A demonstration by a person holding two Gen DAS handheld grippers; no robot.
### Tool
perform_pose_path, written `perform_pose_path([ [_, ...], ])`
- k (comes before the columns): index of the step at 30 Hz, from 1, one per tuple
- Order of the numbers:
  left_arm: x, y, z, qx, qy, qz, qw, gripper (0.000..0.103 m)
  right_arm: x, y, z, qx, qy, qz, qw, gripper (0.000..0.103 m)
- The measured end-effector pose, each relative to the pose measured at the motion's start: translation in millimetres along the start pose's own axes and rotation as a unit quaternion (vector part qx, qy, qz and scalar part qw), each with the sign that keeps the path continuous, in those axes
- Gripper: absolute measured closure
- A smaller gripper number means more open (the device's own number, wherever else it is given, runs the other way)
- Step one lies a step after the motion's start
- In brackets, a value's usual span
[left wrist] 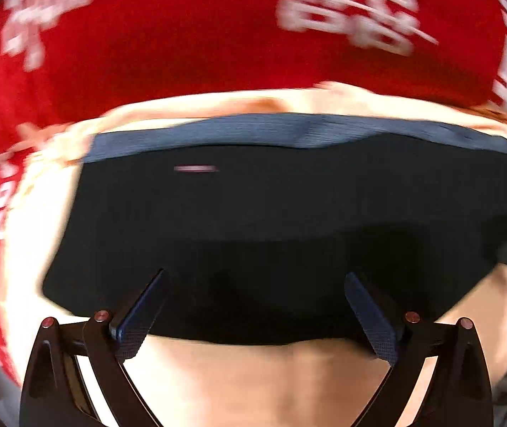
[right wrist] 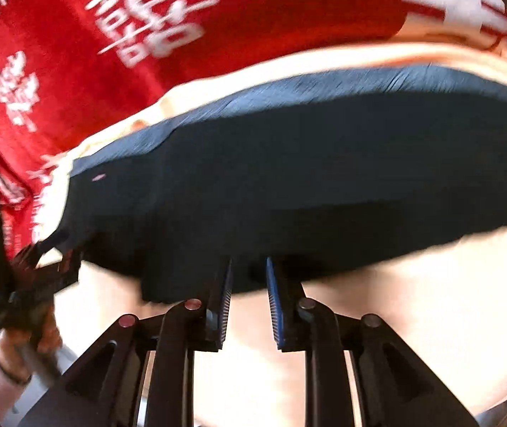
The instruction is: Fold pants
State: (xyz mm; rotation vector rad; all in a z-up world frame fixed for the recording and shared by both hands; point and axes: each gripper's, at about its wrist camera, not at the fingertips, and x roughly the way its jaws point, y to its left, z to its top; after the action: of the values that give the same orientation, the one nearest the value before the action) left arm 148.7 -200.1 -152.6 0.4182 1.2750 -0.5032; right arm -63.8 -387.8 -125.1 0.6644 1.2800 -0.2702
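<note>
Pale cream desk [left wrist: 271, 384] carries the dark navy pants [left wrist: 253, 220], folded into a wide flat pack with the lighter blue waistband [left wrist: 271, 131] on the far side. Behind it lies a red cloth [left wrist: 182, 35] with white printed characters, too blurred to read; only "THE" shows in the right wrist view. The left gripper [left wrist: 257, 284] has its jaws spread wide over the near edge of the pants, holding nothing. The right gripper [right wrist: 250, 270] has its jaws only narrowly apart at the near hem, with no fabric clearly between them.
</note>
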Motion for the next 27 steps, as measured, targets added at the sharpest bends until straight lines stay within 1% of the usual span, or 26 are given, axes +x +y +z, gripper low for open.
perform_pose_path([
  [2,9,-32,-1,0.010,0.005,-0.013,0.9999,0.003,7,-8,9,-0.002,0.001,-0.019,1.000,0.082],
  [4,21,-53,-9,0.023,0.018,-0.005,0.9996,0.003,19,-18,8,-0.012,0.016,-0.050,0.999,0.082],
  [5,26,-59,-14,0.030,0.025,0.001,0.9992,0.003,20,-23,6,-0.011,0.015,-0.045,0.999,0.082],
  [7,26,-61,-27,0.025,0.007,0.009,0.9996,0.002,17,-29,0,-0.006,0.001,-0.030,1.000,0.082],
  [8,26,-61,-28,0.027,0.009,0.009,0.9996,0.002,16,-31,-2,-0.008,0.000,-0.027,1.000,0.082],
  [12,26,-58,-20,0.020,0.030,0.008,0.9993,0.003,10,-36,-5,-0.008,0.004,-0.014,1.000,0.082],
  [14,21,-53,-9,0.018,0.038,0.018,0.9990,0.003,1,-36,1,-0.001,0.009,-0.004,1.000,0.082],
  [15,18,-53,-5,0.015,0.034,0.017,0.9992,0.003,-6,-37,3,-0.004,0.000,0.000,1.000,0.080],
  [17,7,-52,13,-0.002,0.014,0.008,0.9999,0.003,-17,-36,16,-0.019,-0.026,-0.001,0.999,0.071],
  [18,6,-51,20,-0.006,0.009,0.007,0.9999,0.003,-18,-37,25,-0.023,-0.033,-0.005,0.999,0.063],
  [22,16,-59,70,-0.031,-0.009,0.020,0.9993,0.003,-5,-46,73,-0.011,-0.044,-0.014,0.999,0.062],
  [25,38,-62,104,-0.056,-0.006,0.016,0.9983,0.003,11,-47,95,-0.029,-0.041,-0.034,0.998,0.062],
  [27,58,-64,115,-0.052,0.002,0.038,0.9979,0.003,22,-56,106,-0.042,-0.033,-0.053,0.997,0.062],
])
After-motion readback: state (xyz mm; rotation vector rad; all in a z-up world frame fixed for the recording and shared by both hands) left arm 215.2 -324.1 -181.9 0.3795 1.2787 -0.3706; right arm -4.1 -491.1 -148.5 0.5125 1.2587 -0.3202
